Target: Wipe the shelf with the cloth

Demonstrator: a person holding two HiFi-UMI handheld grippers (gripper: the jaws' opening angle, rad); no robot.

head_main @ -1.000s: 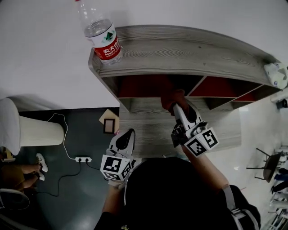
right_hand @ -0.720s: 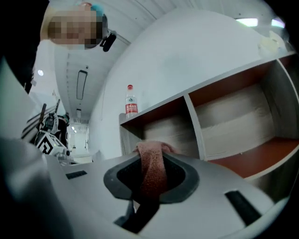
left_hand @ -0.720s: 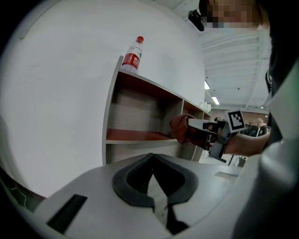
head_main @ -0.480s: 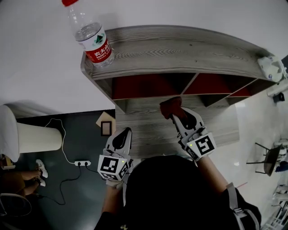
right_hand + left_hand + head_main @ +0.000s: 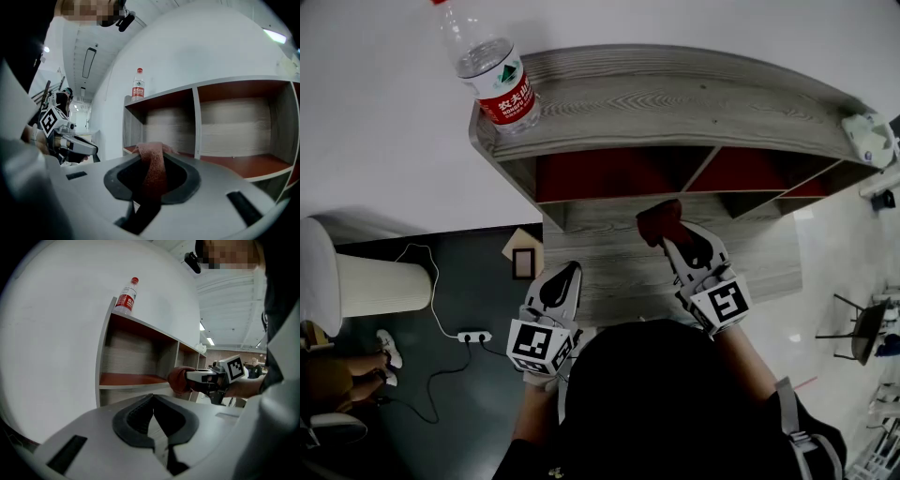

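A grey wood-grain shelf unit (image 5: pixel 675 103) with red-lined compartments stands against the white wall. My right gripper (image 5: pixel 670 238) is shut on a red cloth (image 5: pixel 659 221), which lies bunched on the lower shelf board (image 5: pixel 609 253) just in front of the compartments. In the right gripper view the cloth (image 5: pixel 152 164) hangs between the jaws. The left gripper view shows the cloth (image 5: pixel 178 379) at the shelf's edge. My left gripper (image 5: pixel 566 274) is shut on nothing, held low at the board's left front, apart from the cloth.
A water bottle (image 5: pixel 497 75) with a red label stands on the shelf top at its left end, and a small white object (image 5: pixel 867 136) on its right end. On the dark floor to the left are a white cylinder (image 5: pixel 366 281), a power strip (image 5: pixel 473 333) and a small brown frame (image 5: pixel 523 258).
The right gripper with the cloth has slid a little towards me along the lower board. The left gripper has barely moved.
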